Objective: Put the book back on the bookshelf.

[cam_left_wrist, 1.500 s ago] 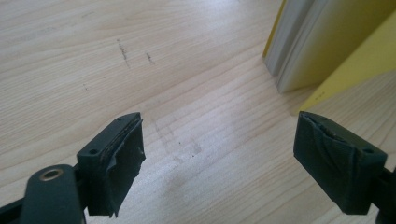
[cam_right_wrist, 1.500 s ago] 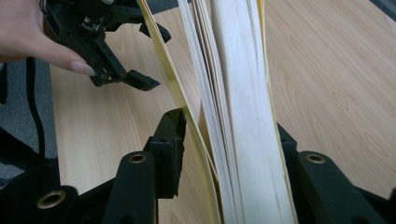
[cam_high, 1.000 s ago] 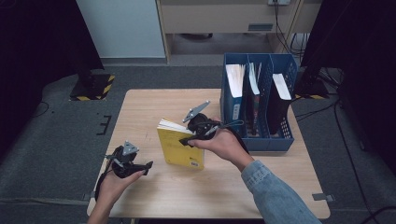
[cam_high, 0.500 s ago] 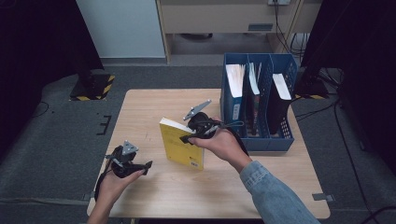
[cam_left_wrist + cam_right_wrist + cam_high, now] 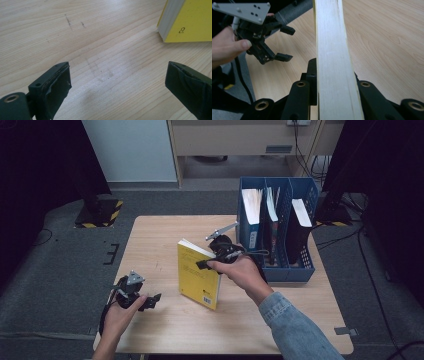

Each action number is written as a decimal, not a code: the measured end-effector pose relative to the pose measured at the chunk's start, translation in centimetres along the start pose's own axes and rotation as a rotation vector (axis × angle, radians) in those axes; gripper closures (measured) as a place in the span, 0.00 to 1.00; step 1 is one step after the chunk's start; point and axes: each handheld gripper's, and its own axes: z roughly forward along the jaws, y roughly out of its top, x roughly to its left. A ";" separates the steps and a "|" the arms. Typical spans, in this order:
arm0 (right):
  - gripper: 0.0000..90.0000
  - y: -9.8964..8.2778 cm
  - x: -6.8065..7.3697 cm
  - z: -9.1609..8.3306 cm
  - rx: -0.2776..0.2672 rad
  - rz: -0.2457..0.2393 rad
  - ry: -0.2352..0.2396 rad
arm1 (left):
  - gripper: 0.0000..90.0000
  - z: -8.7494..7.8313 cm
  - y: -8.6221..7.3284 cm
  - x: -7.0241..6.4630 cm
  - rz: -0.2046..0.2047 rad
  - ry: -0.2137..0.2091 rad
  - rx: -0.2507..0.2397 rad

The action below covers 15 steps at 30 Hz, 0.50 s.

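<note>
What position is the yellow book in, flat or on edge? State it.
On edge, tilted. The yellow book stands with its lower edge on the table, its top edge clamped in the right gripper.

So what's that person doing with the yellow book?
A person holds a gripper in each hand. The right gripper is clamped on the yellow book, standing it up on the wooden table beside the blue file rack. The left gripper is open with nothing between its jaws, near the table's front left corner.

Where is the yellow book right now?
In the high view the yellow book stands tilted near the middle of the wooden table, clamped by the right gripper, just left of the blue file rack.
</note>
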 end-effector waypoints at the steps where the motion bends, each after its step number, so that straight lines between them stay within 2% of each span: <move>1: 0.83 -0.1 -0.2 -0.2 -0.011 0.012 0.005 | 0.07 0.0 0.0 0.0 0.003 0.001 -0.006; 3: 0.83 -0.3 -0.5 -0.5 -0.030 0.026 0.005 | 0.06 -0.1 0.0 0.1 0.002 -0.002 -0.014; 8: 0.83 -0.9 -0.7 -1.6 -0.063 0.043 -0.004 | 0.06 0.1 -0.2 0.2 0.004 0.017 0.021; 15: 0.82 -2.1 -1.1 -2.7 -0.074 0.068 0.001 | 0.06 0.5 -0.6 0.3 0.000 0.056 0.060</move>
